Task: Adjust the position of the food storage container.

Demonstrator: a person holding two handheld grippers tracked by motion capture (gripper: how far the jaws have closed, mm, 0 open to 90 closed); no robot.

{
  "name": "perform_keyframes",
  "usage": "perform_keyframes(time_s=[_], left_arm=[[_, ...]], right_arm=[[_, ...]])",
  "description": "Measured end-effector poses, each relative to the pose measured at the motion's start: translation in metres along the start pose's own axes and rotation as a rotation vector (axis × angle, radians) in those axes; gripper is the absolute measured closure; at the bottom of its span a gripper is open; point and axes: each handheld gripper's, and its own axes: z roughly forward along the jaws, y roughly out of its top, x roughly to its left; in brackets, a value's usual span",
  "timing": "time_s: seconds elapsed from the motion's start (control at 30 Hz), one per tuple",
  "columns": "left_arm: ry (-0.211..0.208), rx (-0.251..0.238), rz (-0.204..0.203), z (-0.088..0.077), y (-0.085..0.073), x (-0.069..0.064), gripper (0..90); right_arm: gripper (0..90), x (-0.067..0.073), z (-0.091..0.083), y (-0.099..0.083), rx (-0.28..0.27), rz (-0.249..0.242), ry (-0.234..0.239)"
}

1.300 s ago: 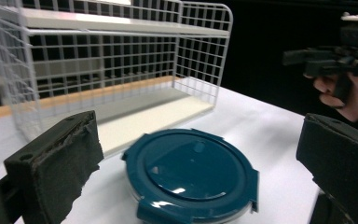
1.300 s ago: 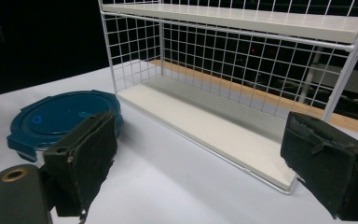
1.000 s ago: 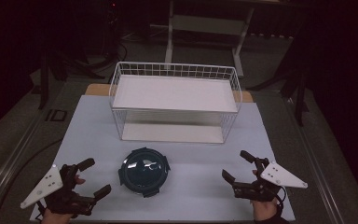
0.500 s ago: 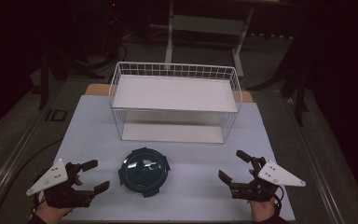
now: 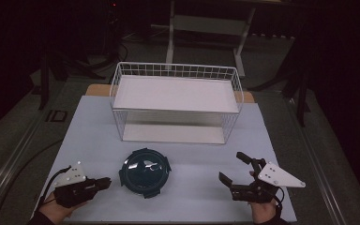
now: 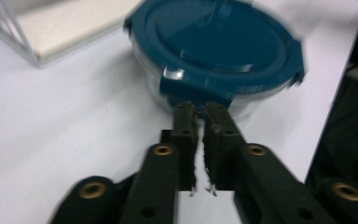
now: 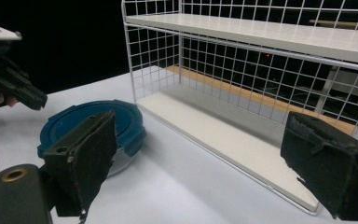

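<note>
Left gripper view: left claw [image 6: 198, 109] jaws just closed, nothing between, tips at teal-lidded container's [image 6: 214, 51] latch tab; right claw [image 5: 238, 168] open, idle; grasp likely pending.

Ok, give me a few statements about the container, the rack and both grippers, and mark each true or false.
1. The blue-lidded container stands on the table in front of the white wire rack. True.
2. The left gripper has its jaws spread wide. False: they have just been closing and are shut, with nothing between them, right by a lid tab.
3. The right gripper has its jaws open. True.
4. The container sits on the rack's upper shelf. False: both shelves are bare.
5. The right gripper holds the container. False: it is apart from it, holding nothing.
</note>
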Motion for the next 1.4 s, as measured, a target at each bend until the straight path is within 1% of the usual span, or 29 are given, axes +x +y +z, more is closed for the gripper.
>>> perform_keyframes(time_s=[0.03, 0.07, 0.1, 0.17, 0.37, 0.4, 0.43, 0.53, 0.57, 0.6, 0.67, 0.73, 0.77, 0.8, 0.97, 1.03, 1.1, 1.23, 1.4], left_arm=[[0.000, 0.000, 0.000, 0.000, 0.000, 0.000, 89.8], [-0.002, 0.022, 0.001, 0.003, -0.001, -0.001, 89.8], [0.003, 0.063, 0.012, 0.008, -0.001, -0.003, 90.0], [0.018, 0.079, 0.012, 0.013, 0.000, -0.004, 90.0], [0.027, 0.074, 0.007, 0.015, 0.004, -0.002, 90.0], [0.032, 0.074, 0.018, 0.015, 0.007, -0.002, 90.0], [0.032, 0.074, 0.018, 0.015, 0.007, -0.002, 90.0], [0.021, 0.067, 0.018, 0.017, 0.011, -0.003, 90.0], [0.010, 0.067, 0.018, 0.018, 0.012, -0.003, 90.0], [0.015, 0.073, 0.028, 0.020, 0.014, -0.005, 90.0], [0.004, 0.078, 0.036, 0.023, 0.016, -0.006, 90.0], [0.005, 0.081, 0.042, 0.025, 0.018, -0.006, 90.0], [0.005, 0.067, 0.033, 0.025, 0.018, -0.005, 90.0], [0.004, 0.064, 0.030, 0.025, 0.019, -0.003, 90.0], [0.009, 0.076, 0.035, 0.027, 0.023, 0.001, 90.0], [0.012, 0.079, 0.031, 0.029, 0.025, 0.002, 90.0], [0.018, 0.082, 0.034, 0.031, 0.028, 0.002, 90.0], [0.012, 0.088, 0.031, 0.039, 0.034, 0.002, 90.0], [0.029, 0.099, 0.038, 0.046, 0.042, 0.002, 90.0]], right_arm=[[10.4, 0.000, 0.000, 0.000, 0.000, 0.000, 0.000], [10.4, 0.000, 0.000, 0.000, 0.003, 0.000, 0.000], [10.4, 0.000, 0.000, -0.001, 0.002, 0.000, 0.003], [10.4, 0.000, 0.000, -0.001, 0.002, 0.004, 0.002], [10.4, 0.000, 0.000, -0.002, 0.006, 0.005, 0.004], [10.4, 0.000, 0.000, -0.002, 0.010, 0.005, 0.007], [10.4, 0.000, 0.000, -0.002, 0.010, 0.005, 0.007], [10.4, -0.001, 0.001, -0.002, 0.010, 0.009, 0.012], [10.4, -0.001, 0.001, -0.002, 0.011, 0.008, 0.011], [10.4, -0.001, 0.001, -0.003, 0.011, 0.007, 0.010], [10.4, -0.001, 0.001, -0.003, 0.010, 0.010, 0.012], [10.4, -0.001, 0.000, -0.003, 0.010, 0.011, 0.012], [10.4, -0.001, 0.000, -0.003, 0.009, 0.010, 0.012], [10.4, -0.001, 0.000, -0.003, 0.010, 0.009, 0.012], [10.4, -0.001, 0.000, -0.003, 0.012, 0.003, 0.013], [10.4, -0.001, 0.000, -0.003, 0.017, 0.006, 0.016], [10.4, 0.000, 0.001, -0.003, 0.019, 0.006, 0.018], [10.4, 0.001, 0.002, -0.003, 0.022, 0.005, 0.023], [10.4, 0.000, 0.002, -0.004, 0.023, 0.008, 0.027]])
